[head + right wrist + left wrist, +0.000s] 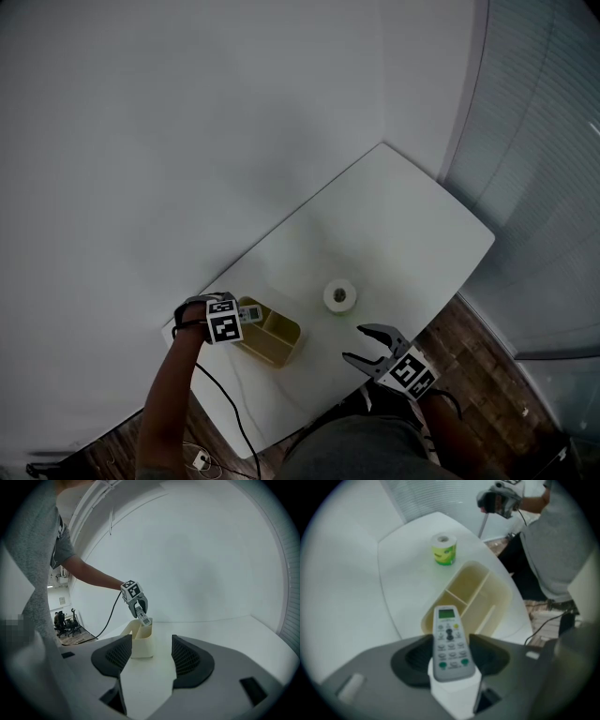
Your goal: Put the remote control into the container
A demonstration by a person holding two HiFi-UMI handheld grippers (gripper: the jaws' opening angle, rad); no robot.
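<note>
Left hand-held gripper points down over the desk and pinches a white remote control across its button half, both pads pressed on its long sides, screen end leading. Just beyond that end lies the pale yellow container, an open caddy split by thin walls into compartments, and the remote hangs over the end compartment nearest this gripper. From the right gripper view its leading end looks level with the rim (whether it has dipped below, I cannot tell) and it leans a little instead of hanging plumb. The step in hand, as I judge it, is the lowering. It would go best with the remote squared up so its length runs straight down, centred between the outer wall and the cross divider so neither edge catches. The pinch should hold until the end meets the floor of the compartment or sits well inside; letting go from above could make it bounce out or rock the light caddy. Farther along the desk stands a paper roll with a green wrapper, well apart. Farthest off, the right hand-held gripper hovers at the desk's edge, jaws spread with nothing between them; it could steady the container.
</note>
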